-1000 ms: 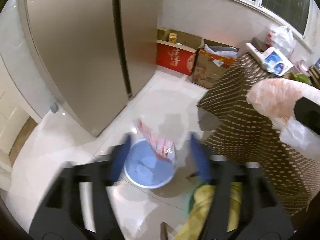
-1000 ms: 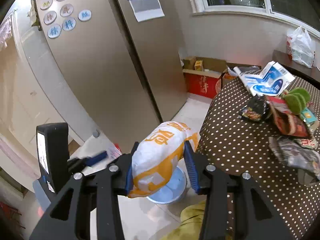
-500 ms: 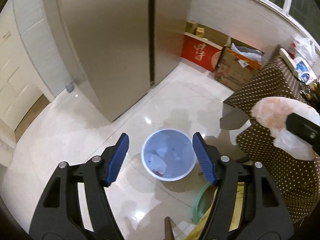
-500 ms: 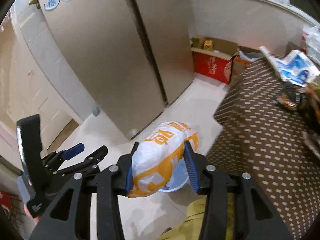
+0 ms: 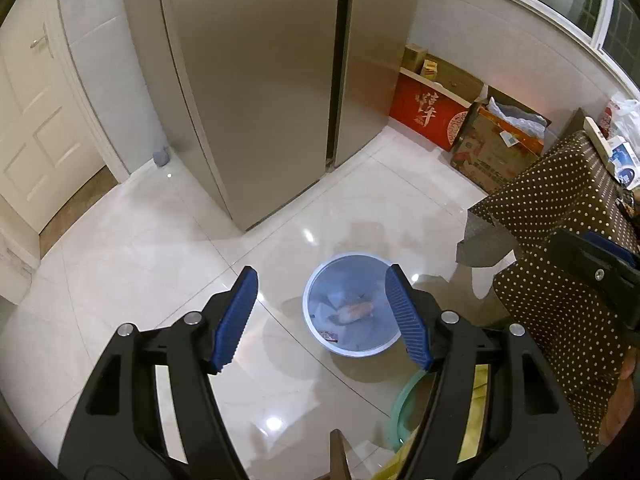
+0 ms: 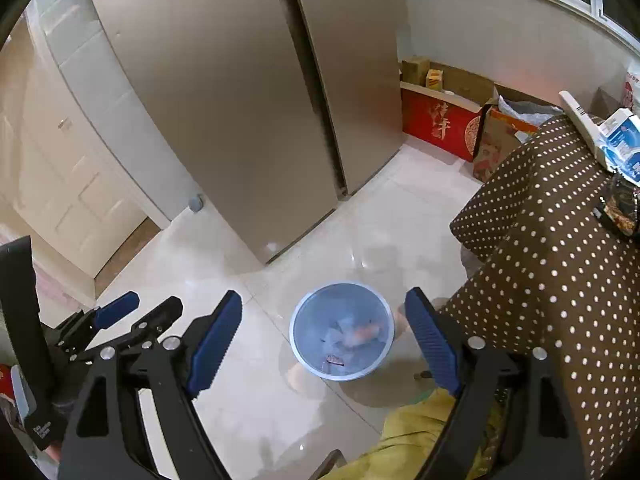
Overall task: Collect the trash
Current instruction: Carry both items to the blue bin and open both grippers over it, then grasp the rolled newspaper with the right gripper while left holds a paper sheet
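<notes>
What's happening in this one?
A person with a gripper in each hand is dropping trash into the blue bin on the floor beside the dotted table. The right gripper is over the bin with jaws opening and nothing between them; a white-and-orange bag lies inside the bin. The left gripper is open and empty too. More litter sits on the table.

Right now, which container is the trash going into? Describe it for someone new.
Start at the tall steel fridge; on the pale tiled floor in front of it, beside the polka-dot tablecloth, stands the bin. It is the only round, light-blue tub, already holding wrappers, unlike the cardboard boxes along the wall.
</notes>
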`<action>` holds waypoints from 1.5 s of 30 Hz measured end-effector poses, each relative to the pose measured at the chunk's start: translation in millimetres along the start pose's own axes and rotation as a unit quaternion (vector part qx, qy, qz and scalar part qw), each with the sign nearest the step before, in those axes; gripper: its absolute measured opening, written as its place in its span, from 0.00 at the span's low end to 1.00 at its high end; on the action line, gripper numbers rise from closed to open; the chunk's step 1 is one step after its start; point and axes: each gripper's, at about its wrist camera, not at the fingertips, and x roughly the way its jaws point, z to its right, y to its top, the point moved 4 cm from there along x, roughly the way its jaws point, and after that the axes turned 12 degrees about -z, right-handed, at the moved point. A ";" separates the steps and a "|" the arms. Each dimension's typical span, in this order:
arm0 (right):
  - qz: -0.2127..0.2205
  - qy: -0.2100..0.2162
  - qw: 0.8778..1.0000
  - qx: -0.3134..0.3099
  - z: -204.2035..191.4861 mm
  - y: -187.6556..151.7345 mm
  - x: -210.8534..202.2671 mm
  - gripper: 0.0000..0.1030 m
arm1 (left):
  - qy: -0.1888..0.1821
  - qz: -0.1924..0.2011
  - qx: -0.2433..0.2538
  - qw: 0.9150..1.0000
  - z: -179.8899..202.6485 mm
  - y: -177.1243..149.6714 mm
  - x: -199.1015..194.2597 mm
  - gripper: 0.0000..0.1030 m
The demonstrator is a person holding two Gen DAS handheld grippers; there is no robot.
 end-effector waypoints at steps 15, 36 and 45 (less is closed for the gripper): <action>0.075 -0.007 0.997 0.025 28.7 -22.7 -81.4 0.80 | -0.037 0.032 0.050 0.998 48.2 -0.5 -31.4 0.64; 0.152 -0.165 0.967 0.124 155.4 -101.3 -174.8 0.87 | -0.132 0.041 0.197 0.971 186.9 -35.0 -72.1 0.67; 0.121 -0.218 0.960 0.129 192.5 -119.2 -150.1 0.87 | -0.150 0.028 0.243 0.958 231.5 -51.1 -73.4 0.71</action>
